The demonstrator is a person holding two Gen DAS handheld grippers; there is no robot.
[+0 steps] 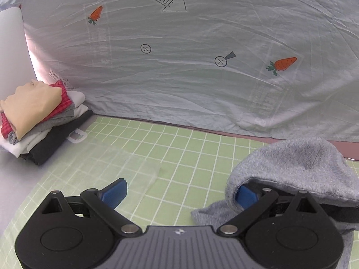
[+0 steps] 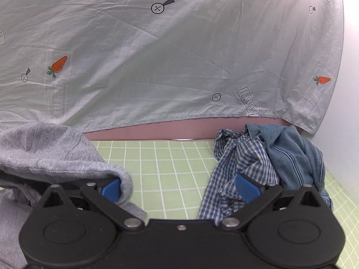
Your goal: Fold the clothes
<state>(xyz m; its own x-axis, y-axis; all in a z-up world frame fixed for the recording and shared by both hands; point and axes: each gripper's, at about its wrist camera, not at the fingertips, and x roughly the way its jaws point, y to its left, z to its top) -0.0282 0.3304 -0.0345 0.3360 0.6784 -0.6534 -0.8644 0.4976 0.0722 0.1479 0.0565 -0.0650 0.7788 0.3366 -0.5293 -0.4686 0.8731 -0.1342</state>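
the green grid mat [image 1: 170, 148] is the landmark. behind it hangs a pale printed sheet [image 1: 179, 67]. at the mat's far left corner a folded stack [image 1: 38, 121] looks finished; on its right side a checked shirt [image 2: 237, 157] and a denim shirt [image 2: 296, 152] lie crumpled, so much seems left. a grey sweatshirt [image 1: 291, 170] slumps mid-mat, draped over one finger of each tool. left gripper [image 1: 179, 195] and right gripper [image 2: 179, 190] both gape, clamping nothing. only the left view shows the stack; only the right shows the shirts.
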